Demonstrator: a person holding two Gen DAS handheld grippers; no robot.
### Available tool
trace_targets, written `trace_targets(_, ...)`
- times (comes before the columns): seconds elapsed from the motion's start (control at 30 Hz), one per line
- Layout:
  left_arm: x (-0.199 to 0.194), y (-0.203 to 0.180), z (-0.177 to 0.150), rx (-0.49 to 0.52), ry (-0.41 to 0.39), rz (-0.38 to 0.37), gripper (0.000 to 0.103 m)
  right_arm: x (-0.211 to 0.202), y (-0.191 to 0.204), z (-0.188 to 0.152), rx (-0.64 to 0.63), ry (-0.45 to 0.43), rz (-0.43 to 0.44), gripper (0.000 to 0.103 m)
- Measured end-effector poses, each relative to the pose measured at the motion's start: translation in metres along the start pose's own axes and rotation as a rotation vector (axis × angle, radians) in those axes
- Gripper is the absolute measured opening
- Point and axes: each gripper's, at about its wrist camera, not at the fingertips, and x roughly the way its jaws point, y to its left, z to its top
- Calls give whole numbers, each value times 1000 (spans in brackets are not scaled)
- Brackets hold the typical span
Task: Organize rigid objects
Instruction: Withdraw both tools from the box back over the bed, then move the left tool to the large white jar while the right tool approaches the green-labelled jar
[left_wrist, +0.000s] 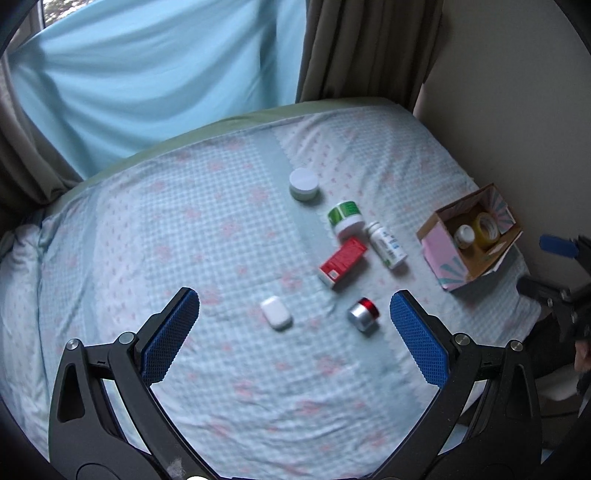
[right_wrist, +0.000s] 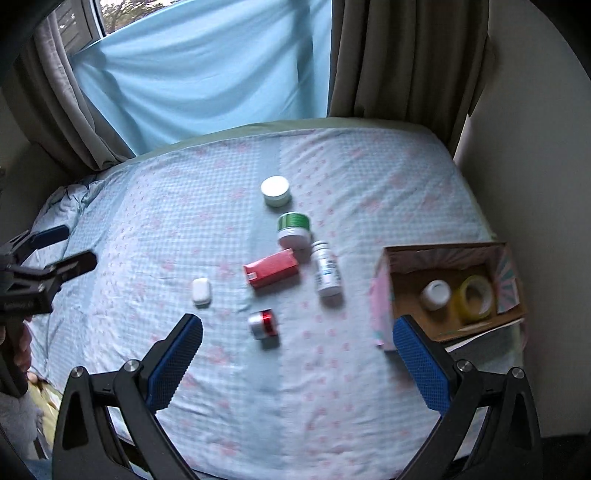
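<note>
On the bed (right_wrist: 369, 387), both tongs (left_wrist: 294, 325) (right_wrist: 297, 350) gape over blurry jars, apparently clear of the box (right_wrist: 384, 295).

Six small containers (right_wrist: 271, 272) loose mid-bed; open cardboard box (right_wrist: 443, 254) at right with tape roll (right_wrist: 474, 297), bottle (right_wrist: 436, 294).

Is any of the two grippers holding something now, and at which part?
Nothing is held. The left gripper and the right gripper are both open above the bed, with only the sheet between their fingers.
</note>
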Motion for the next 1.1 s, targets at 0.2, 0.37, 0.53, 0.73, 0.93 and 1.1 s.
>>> trace_targets(0.2,47,21,41,39,27,-20,103,35,19,15,2,50,-5,103)
trace_targets(0.37,104,23,77,64,81,-36,103,79,21,41,-6,94,0,103)
trace_targets(0.53,182,17,111,106,155,-61,103,140,16,70,10,145,24,103)
trace_targets(0.73,295,-2,138,153,235,-81,103,216,8,88,5,191,42,103)
trace_targets(0.93,382,-19,146,188,308,-82,103,285,-7,97,42,234,45,103)
trace_targets(1.1,437,-27,150,204,329,-55,103,333,-13,106,50,262,44,103)
